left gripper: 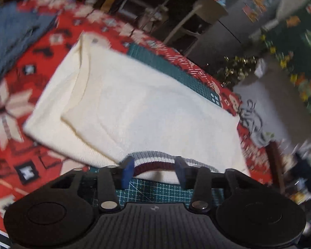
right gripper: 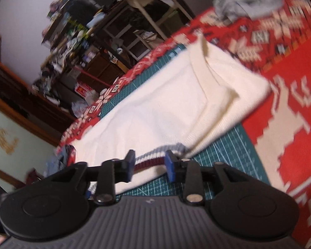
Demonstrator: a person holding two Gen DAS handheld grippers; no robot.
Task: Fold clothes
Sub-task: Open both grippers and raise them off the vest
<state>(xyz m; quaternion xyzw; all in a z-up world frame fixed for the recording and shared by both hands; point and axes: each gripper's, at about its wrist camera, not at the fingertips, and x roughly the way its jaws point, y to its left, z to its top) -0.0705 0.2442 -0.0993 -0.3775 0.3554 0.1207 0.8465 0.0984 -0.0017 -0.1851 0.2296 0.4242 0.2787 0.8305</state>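
Item: cream sweater (left gripper: 139, 103), sleeves folded in, on green mat (left gripper: 155, 193). My left gripper (left gripper: 155, 169) and right gripper (right gripper: 149, 167) straddle its striped hem (left gripper: 153, 161), jaws parted, pinching nothing. Next, I judge: close, carry hem toward collar.

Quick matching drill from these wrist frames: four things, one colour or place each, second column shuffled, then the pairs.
1. sweater
2. striped hem band
3. cutting mat
4. blue garment

A. green with a grid, under the sweater
B. cream, lying partly folded
C. between the fingers of the left gripper and of the right gripper
D. at the left of the left wrist view, on the red tablecloth

Pairs: 1-B, 2-C, 3-A, 4-D
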